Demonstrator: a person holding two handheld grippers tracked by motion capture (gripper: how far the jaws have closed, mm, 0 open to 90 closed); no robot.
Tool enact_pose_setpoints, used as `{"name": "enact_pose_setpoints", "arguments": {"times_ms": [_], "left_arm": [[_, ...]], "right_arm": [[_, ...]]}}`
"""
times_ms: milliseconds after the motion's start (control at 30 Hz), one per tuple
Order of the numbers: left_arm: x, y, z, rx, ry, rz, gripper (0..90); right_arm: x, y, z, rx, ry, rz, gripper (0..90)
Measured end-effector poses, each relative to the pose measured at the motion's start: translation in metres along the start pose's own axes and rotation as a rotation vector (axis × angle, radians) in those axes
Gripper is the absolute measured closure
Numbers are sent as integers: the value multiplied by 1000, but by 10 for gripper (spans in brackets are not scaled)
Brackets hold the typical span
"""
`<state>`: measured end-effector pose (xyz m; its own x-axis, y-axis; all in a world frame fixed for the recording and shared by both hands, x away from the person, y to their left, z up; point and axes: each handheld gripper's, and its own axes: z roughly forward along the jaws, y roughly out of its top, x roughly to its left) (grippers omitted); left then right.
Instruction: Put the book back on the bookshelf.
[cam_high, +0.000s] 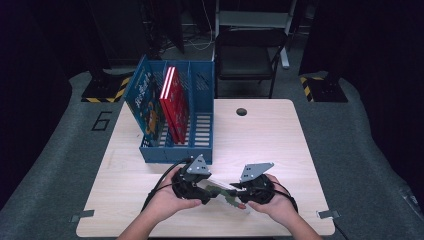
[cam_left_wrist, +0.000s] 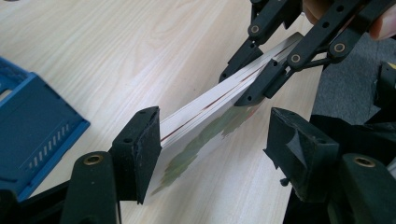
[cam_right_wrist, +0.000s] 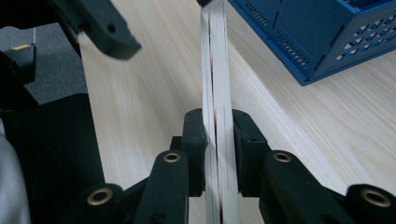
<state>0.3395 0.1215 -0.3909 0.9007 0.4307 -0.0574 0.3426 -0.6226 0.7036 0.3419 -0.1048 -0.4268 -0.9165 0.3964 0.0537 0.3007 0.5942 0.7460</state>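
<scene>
Two books (cam_high: 161, 102) stand in the blue rack (cam_high: 176, 150); right hand-held gripper (cam_right_wrist: 218, 154) clamps a thin book (cam_right_wrist: 215, 70), left hand-held gripper (cam_left_wrist: 212, 144) gapes around it.

Digit "6" on grey floor mat (cam_high: 101, 121), left of table. No other legible txt.

A dark room with grey floor (cam_high: 60, 150); a black chair (cam_high: 248, 55) stands behind the light wooden table (cam_high: 260, 135).

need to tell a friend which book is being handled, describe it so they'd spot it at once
On the wooden table, in front of the blue file rack, a thin book is held between both hand-held grippers. Unlike the blue book and red book standing in the rack, it has a white, green-patterned cover.
</scene>
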Motion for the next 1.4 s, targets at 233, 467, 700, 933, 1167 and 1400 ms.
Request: {"name": "enact_pose_setpoints", "arguments": {"times_ms": [233,467,700,933,1167,1400], "left_arm": [[3,5,7,-14,-10,-7,355],[4,8,12,-27,-30,1,344],[4,12,22,24,-50,43,337],[7,12,24,19,-67,28,349],[9,15,29,61,-53,46,367],[12,17,33,66,-50,48,386]], "right_arm": [[-2,-2,-1,-8,4,23,769],[0,-2,0,-19,-10,26,766],[3,-3,0,-24,-12,36,756],[-1,-12,-10,-51,-19,84,620],[1,-34,-25,-79,-46,137,590],[2,-50,-31,-52,-74,157,620]]}}
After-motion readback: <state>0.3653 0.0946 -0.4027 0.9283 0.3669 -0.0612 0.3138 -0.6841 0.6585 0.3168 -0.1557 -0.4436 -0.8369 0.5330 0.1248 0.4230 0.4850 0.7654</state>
